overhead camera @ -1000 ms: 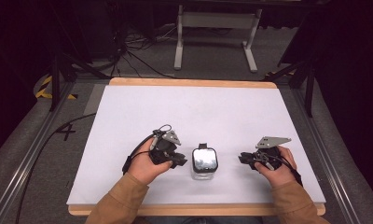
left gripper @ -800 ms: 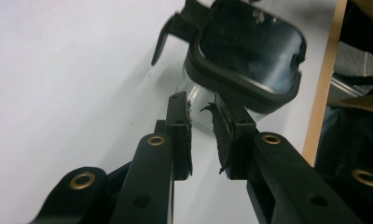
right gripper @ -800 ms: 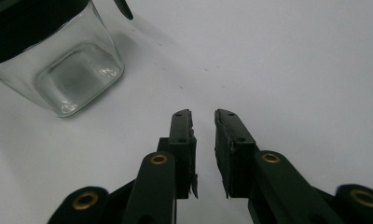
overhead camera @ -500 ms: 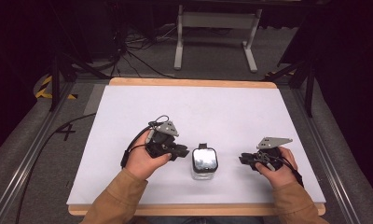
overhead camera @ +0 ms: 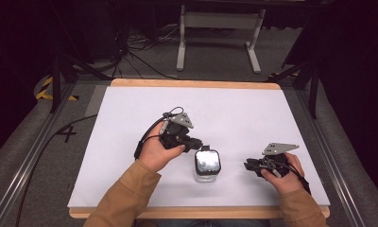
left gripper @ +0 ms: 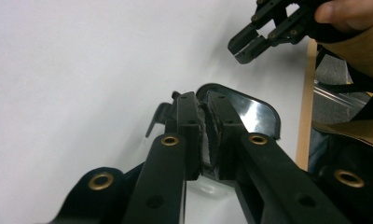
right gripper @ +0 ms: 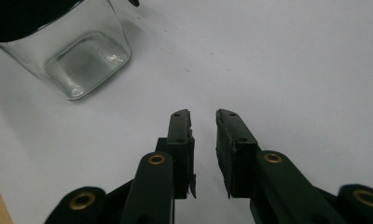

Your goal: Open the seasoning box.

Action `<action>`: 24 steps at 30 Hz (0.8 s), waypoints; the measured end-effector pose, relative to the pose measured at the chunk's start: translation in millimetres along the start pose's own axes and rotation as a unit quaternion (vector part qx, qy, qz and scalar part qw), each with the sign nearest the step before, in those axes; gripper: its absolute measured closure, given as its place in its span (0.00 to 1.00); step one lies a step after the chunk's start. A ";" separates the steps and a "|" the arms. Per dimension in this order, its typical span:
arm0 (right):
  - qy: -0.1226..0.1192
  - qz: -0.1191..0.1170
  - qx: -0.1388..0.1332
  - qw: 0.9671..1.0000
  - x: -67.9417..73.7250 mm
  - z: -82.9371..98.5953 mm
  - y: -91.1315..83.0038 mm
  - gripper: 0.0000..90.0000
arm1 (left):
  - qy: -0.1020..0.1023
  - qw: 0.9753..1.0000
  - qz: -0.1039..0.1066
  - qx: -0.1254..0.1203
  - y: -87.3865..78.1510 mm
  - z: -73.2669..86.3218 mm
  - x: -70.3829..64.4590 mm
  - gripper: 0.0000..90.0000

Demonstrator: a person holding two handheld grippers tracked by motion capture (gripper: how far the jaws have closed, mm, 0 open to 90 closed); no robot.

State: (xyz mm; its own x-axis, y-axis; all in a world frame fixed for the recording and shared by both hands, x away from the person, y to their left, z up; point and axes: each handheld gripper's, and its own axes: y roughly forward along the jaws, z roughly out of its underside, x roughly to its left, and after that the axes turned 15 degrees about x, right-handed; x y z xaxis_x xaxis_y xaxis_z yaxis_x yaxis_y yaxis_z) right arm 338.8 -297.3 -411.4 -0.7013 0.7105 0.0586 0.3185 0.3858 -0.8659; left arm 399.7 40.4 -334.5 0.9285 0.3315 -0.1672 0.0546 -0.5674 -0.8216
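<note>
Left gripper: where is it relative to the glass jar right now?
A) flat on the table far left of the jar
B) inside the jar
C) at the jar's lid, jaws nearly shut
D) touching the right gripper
C: in the left gripper view the left gripper has its jaws almost together right at the black lid of the glass jar.

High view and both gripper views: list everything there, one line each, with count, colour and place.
glass jar: one, clear with black lid, near table edge between the grippers
table: one, white top with wooden rim
metal stand: one, grey, on floor beyond the table
cables: several, black, on floor at far left
left gripper: one, black, jaws nearly closed at the jar's lid
right gripper: one, black, jaws slightly apart, right of jar
sleeves: two, tan
</note>
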 end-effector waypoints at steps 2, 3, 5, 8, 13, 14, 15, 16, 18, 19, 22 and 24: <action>0.001 0.000 -0.002 1.000 0.0 1.4 -0.5 0.84 | 0.002 1.000 0.005 0.001 3.3 -4.9 2.9 0.97; 0.003 -0.001 -0.001 1.000 0.0 1.9 -0.9 0.84 | 0.002 1.000 0.006 0.003 5.1 -7.1 4.2 0.98; 0.002 -0.002 -0.001 1.000 0.0 2.3 -1.0 0.84 | 0.000 1.000 0.011 0.008 9.0 -11.1 8.5 0.97; -0.001 -0.005 0.000 1.000 1.0 1.5 -0.3 0.83 | -0.003 1.000 0.012 0.021 17.2 -14.9 13.7 0.97; -0.002 -0.007 -0.001 1.000 0.9 1.0 0.2 0.83 | -0.008 1.000 0.017 0.025 24.1 -16.9 16.3 0.97; -0.002 -0.006 -0.001 1.000 0.6 0.8 0.2 0.83 | -0.005 0.999 0.018 0.027 25.3 -17.4 16.8 0.97; -0.003 -0.006 -0.001 1.000 0.3 0.7 0.1 0.83 | -0.004 0.999 0.018 0.028 26.5 -17.8 16.7 0.97; -0.002 -0.007 -0.001 1.000 0.3 0.7 0.2 0.83 | -0.003 0.999 0.018 0.028 27.8 -18.2 16.9 0.97; -0.004 -0.007 0.000 1.000 0.2 0.5 0.4 0.83 | -0.005 0.999 0.017 0.031 29.9 -19.1 16.9 0.97; -0.004 -0.007 0.000 1.000 0.1 0.5 0.5 0.83 | -0.002 0.999 0.015 0.033 30.7 -19.5 17.9 0.96; -0.004 -0.007 0.000 1.000 0.1 0.5 0.4 0.83 | -0.007 0.999 0.017 0.037 32.4 -19.7 18.4 0.97; -0.004 -0.007 0.000 1.000 0.2 0.5 0.3 0.82 | -0.007 0.999 0.015 0.036 34.2 -19.9 20.0 0.96</action>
State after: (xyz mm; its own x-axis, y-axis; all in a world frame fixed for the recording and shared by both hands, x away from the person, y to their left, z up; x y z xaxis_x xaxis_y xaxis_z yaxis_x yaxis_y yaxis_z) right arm 338.4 -297.4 -412.0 -0.7105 0.7005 0.0662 0.3094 0.3955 -0.8648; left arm 427.5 12.6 -355.1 0.9239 0.3266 -0.1993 0.0001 -0.5212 -0.8535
